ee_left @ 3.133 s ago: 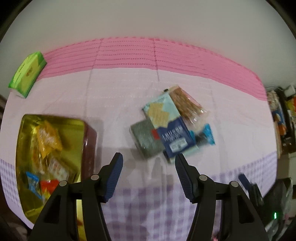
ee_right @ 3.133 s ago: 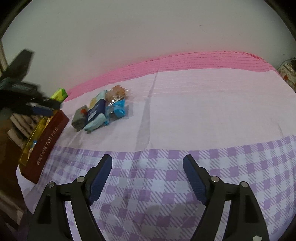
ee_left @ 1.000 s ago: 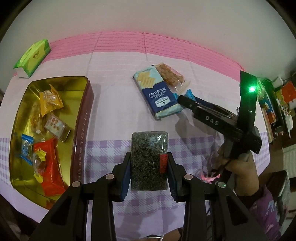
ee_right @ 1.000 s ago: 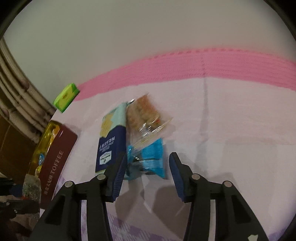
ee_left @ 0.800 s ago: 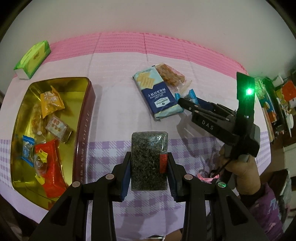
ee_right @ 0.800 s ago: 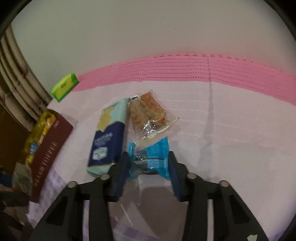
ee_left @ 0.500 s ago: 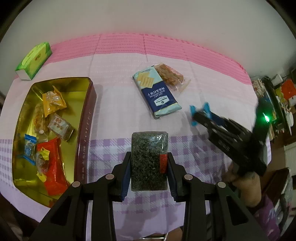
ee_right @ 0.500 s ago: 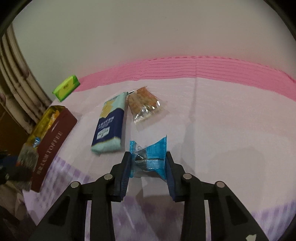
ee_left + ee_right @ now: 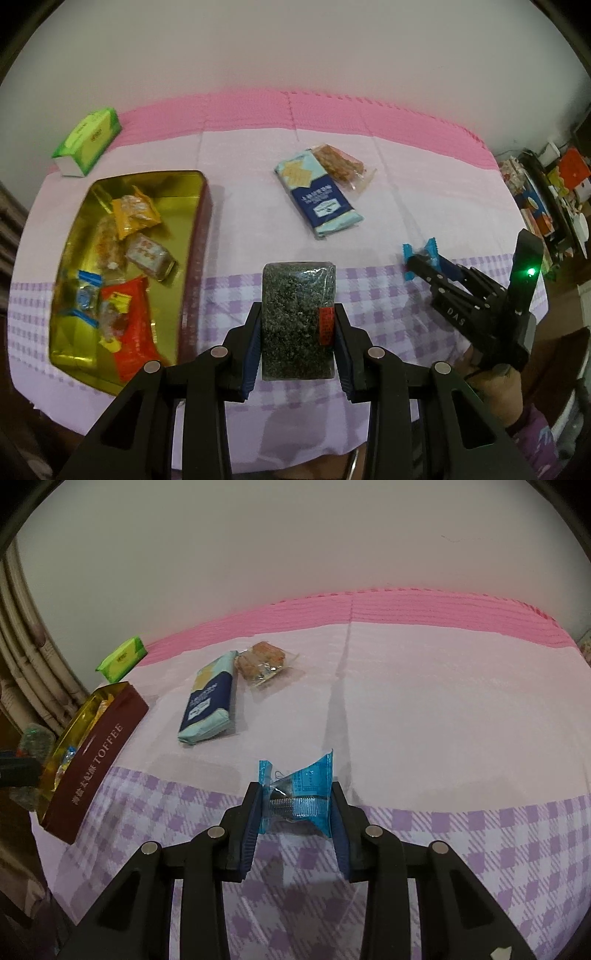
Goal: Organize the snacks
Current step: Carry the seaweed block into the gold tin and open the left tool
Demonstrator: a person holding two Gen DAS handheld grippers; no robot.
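Note:
My left gripper [image 9: 298, 325] is shut on a dark speckled snack block [image 9: 297, 317] with a red label, held above the checked cloth to the right of the gold tin [image 9: 192, 229]. The tin holds several wrapped snacks. My right gripper [image 9: 295, 805] is shut on a small blue wrapped snack [image 9: 299, 797], lifted over the cloth; in the left wrist view the same gripper [image 9: 424, 264] shows at the right, in a person's hand. On the cloth lie a blue cracker pack [image 9: 319, 199] and a clear-wrapped brown snack [image 9: 340, 162], side by side.
A green box [image 9: 88, 140] sits at the back left near the wall. In the right wrist view the tin's maroon side [image 9: 96, 760] reads TOFFEE. Cluttered shelves [image 9: 546, 199] stand beyond the table's right edge. The pink and lilac cloth [image 9: 443, 709] covers the table.
My right gripper closed on the blue snack and carried it away from the cracker pack toward the near checked part. The left gripper, still holding the speckled block, drew back a little.

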